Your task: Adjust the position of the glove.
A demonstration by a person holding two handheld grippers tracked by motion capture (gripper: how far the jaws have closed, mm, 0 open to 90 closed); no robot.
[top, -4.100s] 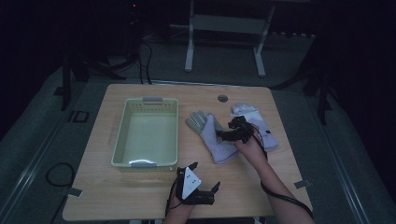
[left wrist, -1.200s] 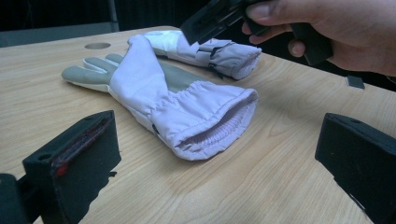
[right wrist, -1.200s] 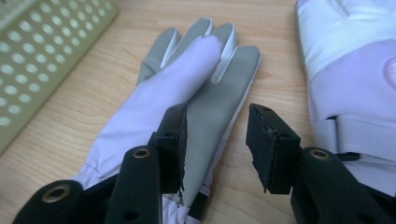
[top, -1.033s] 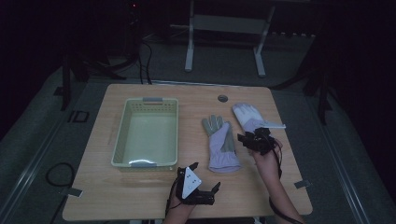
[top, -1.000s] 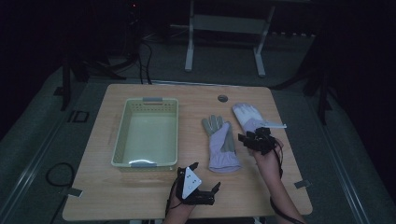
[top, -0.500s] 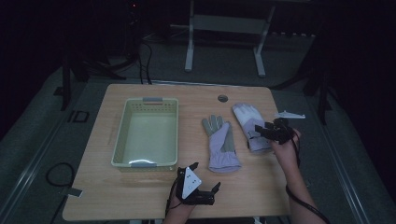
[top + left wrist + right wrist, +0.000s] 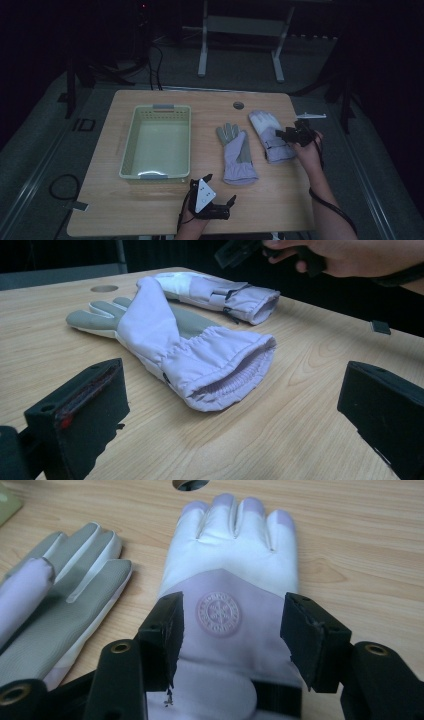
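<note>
Dark room, wood table (image 7: 150,220). Both gloves (image 7: 239,155) (image 7: 270,135) right of basket (image 7: 156,145), not yet inside. Right gripper (image 7: 294,135) half open, widening over far glove, holding nothing; left gripper (image 7: 220,202) open, empty.

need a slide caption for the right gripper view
Right gripper open above a white and lilac fabric glove on the wooden table.

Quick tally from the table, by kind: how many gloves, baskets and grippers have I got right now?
Gloves: 2, the left glove and the right glove, both lying flat on the table
Baskets: 1, the green basket
Grippers: 2, the left gripper and the right gripper, both with open jaws
Total: 5
</note>
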